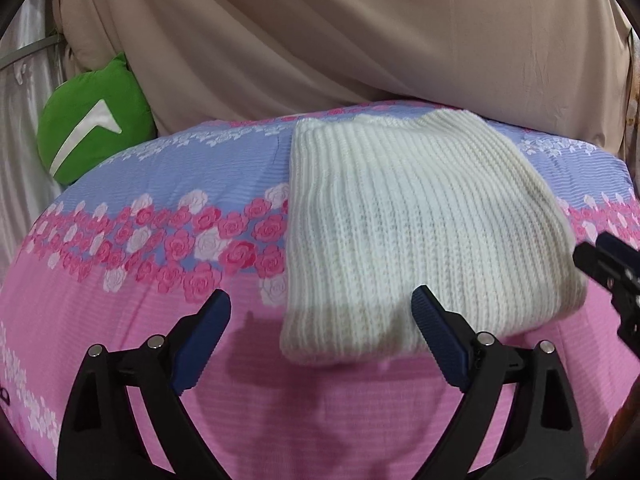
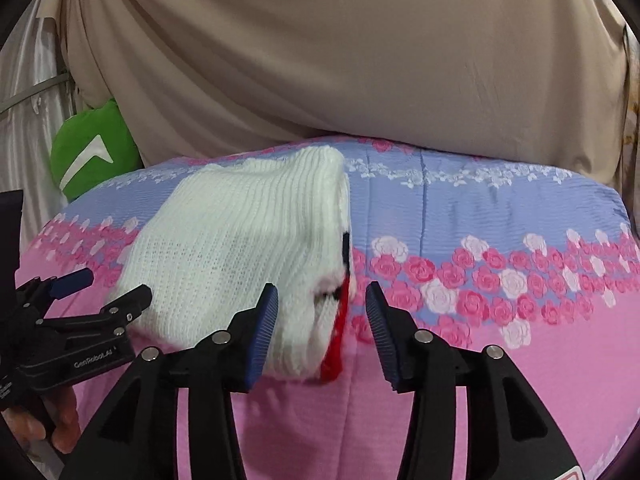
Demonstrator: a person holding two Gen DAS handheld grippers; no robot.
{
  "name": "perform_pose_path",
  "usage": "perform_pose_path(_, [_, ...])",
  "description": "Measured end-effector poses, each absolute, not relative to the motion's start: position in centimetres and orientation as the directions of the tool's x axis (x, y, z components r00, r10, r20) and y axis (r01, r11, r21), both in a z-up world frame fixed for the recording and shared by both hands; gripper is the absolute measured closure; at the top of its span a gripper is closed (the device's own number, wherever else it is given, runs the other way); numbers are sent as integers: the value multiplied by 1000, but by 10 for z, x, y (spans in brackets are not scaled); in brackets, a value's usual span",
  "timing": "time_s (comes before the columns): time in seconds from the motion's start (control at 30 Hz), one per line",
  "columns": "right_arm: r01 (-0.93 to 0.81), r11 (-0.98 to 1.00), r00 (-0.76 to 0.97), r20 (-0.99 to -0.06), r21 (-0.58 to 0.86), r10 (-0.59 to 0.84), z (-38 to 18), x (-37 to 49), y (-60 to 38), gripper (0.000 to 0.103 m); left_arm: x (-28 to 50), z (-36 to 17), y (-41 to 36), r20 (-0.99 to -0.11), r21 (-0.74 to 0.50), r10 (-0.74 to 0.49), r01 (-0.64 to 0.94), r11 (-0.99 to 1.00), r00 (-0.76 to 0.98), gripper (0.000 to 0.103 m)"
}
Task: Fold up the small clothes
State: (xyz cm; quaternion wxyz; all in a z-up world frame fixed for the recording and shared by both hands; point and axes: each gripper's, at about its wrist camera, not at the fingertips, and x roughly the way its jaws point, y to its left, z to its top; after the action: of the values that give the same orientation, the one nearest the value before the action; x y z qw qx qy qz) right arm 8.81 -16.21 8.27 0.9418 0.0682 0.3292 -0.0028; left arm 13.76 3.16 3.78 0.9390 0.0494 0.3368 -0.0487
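We see a folded white knit sweater (image 1: pixel 416 232) lying flat on the bed (image 1: pixel 160 184), on a quilt of pink and blue bands with rose print. In the left wrist view it sits from the centre toward 2 o'clock; in the right wrist view it sits from the centre toward 10 o'clock, with a strip of red and black fabric (image 2: pixel 340 320) showing at its right edge.

Our left hand-held gripper (image 1: pixel 322 312) stands wide apart over the sweater's near left corner: its right pad lies over the knit, its left pad over bare quilt, and nothing is clamped. Our right hand-held gripper (image 2: pixel 322 304) is about half spread at the sweater's near right corner; the edge lies between the pads, but they do not press on it.

A green cushion (image 1: pixel 92 128) leans at 10 o'clock behind the bed, beside a beige curtain (image 1: pixel 360 32). A hand (image 2: pixel 60 420) grips the left tool at 8 o'clock in the right view.
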Motion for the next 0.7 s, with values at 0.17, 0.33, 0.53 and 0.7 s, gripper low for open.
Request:
perform_pose_path(0.17, [99, 986, 753, -657, 138, 16, 56, 66, -161, 41, 115, 21, 31, -638, 73, -41, 112, 991, 769, 13])
perform_pose_path(0.33, [130, 982, 752, -660, 138, -7, 44, 49, -157, 34, 101, 8, 33, -647, 57, -39, 99, 993, 762, 13])
perform_pose_path(0.53, [163, 985, 779, -620, 62, -90, 47, 33, -141, 17, 88, 6, 30, -624, 54, -38, 91, 994, 781, 13])
perform_pose_path(0.7, [179, 984, 779, -613, 17, -131, 46, 31, -133, 16, 83, 7, 26, -613, 47, -46, 95, 994, 789, 13])
